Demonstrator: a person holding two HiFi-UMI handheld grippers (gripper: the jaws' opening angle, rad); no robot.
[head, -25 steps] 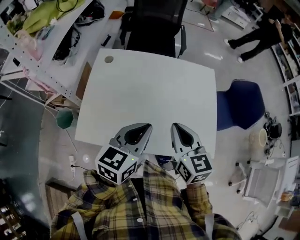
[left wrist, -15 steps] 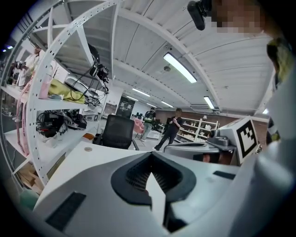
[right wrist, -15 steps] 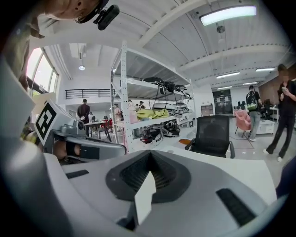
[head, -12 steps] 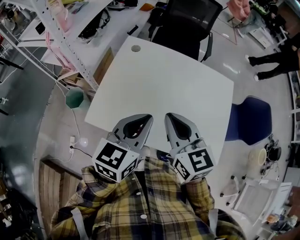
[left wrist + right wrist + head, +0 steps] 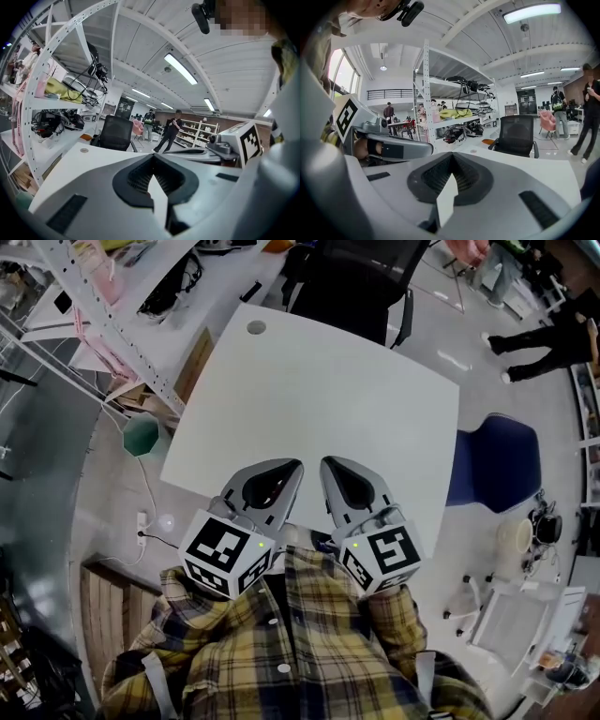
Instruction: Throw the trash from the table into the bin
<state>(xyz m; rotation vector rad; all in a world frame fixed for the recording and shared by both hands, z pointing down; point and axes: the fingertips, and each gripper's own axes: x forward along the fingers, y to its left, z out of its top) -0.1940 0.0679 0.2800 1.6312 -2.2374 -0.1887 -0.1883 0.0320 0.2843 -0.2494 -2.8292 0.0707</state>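
Hovering shut — L gripper [image 5: 294, 468], R gripper [image 5: 329, 467].

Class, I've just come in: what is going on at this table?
A person in a plaid shirt is at the near edge of a white table, holding the left gripper and the right gripper side by side over that edge. Both have their jaws together and hold nothing. No trash shows on the tabletop in these views. A small green container, possibly the bin, sits on the floor left of the table.

L gripper [image 5: 292, 469], R gripper [image 5: 330, 466], jaws together
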